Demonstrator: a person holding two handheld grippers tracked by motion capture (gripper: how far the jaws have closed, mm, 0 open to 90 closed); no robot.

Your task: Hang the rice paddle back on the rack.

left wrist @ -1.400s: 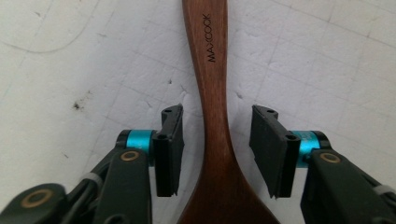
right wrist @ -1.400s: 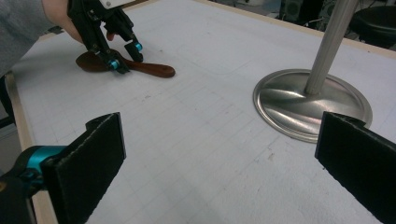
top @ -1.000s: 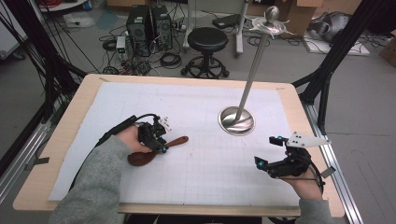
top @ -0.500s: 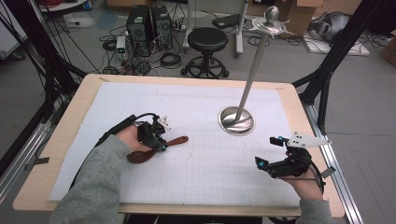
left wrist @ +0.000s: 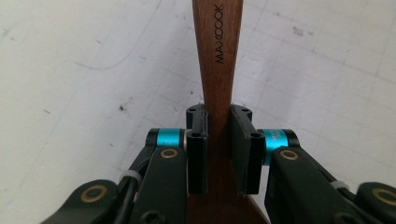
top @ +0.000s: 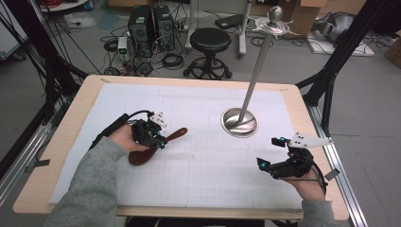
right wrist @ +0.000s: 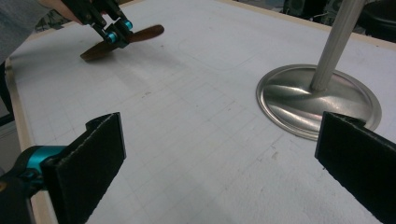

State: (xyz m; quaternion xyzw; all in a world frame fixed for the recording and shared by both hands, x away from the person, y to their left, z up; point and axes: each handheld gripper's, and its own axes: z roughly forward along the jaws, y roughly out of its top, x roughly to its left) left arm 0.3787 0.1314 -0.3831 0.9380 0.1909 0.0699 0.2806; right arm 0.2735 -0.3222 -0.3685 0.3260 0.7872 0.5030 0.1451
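Note:
A brown wooden spatula (top: pixel 171 137) lies on the white gridded mat at the left; its handle (left wrist: pixel 218 56) bears the word MAXCOOK. My left gripper (top: pixel 161 142) is shut on the spatula's handle, with a black jaw pressed on each side in the left gripper view (left wrist: pixel 218 140). The right gripper view has the spatula (right wrist: pixel 140 33) and the left gripper far off at the upper left. My right gripper (top: pixel 270 153) hovers open at the right front of the table, its wide-apart pads (right wrist: pixel 95 161) holding nothing.
A metal stand with a round base (top: pixel 240 122) and a tall pole (top: pixel 257 66) stands right of centre, close beyond my right gripper (right wrist: pixel 224 163). The wooden table edge (top: pixel 189 212) runs along the front. A stool and computer cases sit on the floor behind.

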